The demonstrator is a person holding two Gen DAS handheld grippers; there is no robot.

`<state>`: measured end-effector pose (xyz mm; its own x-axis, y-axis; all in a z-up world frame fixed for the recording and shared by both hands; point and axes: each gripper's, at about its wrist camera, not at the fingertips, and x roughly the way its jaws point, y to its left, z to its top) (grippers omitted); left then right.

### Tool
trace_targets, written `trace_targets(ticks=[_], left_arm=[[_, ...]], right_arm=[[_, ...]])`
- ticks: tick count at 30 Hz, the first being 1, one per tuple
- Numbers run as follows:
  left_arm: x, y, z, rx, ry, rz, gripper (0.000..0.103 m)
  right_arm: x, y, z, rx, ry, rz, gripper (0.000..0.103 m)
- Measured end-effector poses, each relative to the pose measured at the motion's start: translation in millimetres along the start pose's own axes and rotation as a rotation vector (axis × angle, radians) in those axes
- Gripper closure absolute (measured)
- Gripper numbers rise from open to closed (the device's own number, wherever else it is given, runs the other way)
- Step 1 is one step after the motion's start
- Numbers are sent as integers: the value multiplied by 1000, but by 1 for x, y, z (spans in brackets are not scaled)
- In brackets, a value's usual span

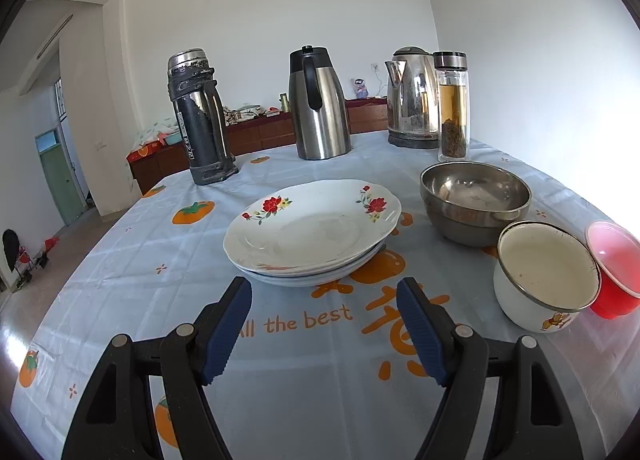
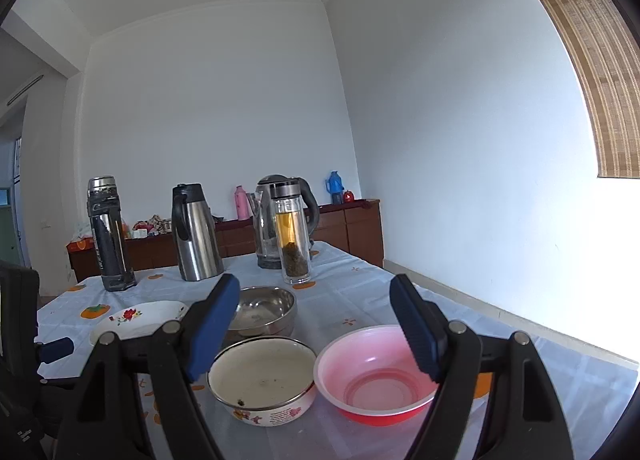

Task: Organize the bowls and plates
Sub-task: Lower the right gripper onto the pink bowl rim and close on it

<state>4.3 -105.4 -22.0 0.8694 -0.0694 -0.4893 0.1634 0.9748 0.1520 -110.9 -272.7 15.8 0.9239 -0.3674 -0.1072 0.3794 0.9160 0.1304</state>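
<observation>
Nearest to us in the left wrist view, our left gripper point(image 1: 324, 292) hangs low over the tablecloth point(image 1: 120, 284) with its blue-padded jaws spread wide and holding nothing, just short of the stack of flowered plates point(image 1: 312, 228) that sits straight ahead between the fingertips. Going left to right along the far edge, we see a worn black thermos point(image 1: 200, 116), a steel carafe point(image 1: 318, 104), an electric kettle point(image 1: 410, 98) and, touching or just in front of the kettle, a glass tea bottle point(image 1: 453, 106); all stand upright and well behind the plates. To the right of the plates rests a steel bowl point(image 1: 476, 200), which seems to be nested on a second one, then nearer us a white enamel bowl point(image 1: 546, 276), and a red plastic bowl point(image 1: 614, 270) pressed against its right side at the frame edge. In the right wrist view, our right gripper point(image 2: 316, 300) also has its jaws wide apart and empty, hovering above the enamel bowl point(image 2: 262, 378) and the red bowl point(image 2: 374, 374), which sit side by side and appear to touch. Its left finger point(image 2: 212, 332) hides part of the steel bowl point(image 2: 266, 310) behind, and the plates point(image 2: 138, 318) lie farther left, partly cut off by the same finger. At the far left edge we glimpse the dark body of the other gripper point(image 2: 20, 340).
</observation>
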Motion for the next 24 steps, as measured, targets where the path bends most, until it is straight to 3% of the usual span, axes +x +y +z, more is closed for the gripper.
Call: trace_targets(ticks=[6,11,24], left_arm=[[2,-5,2,6,3,-3,26],[3,-10,3,16,6,-5,26],[5,-24,5,53,13,-53,26]], right_arm=[[7,-7,2,13,13,-14,29],[13,-11,1,25,39,-10,40],[16,-53,7,95,44,-69,40]])
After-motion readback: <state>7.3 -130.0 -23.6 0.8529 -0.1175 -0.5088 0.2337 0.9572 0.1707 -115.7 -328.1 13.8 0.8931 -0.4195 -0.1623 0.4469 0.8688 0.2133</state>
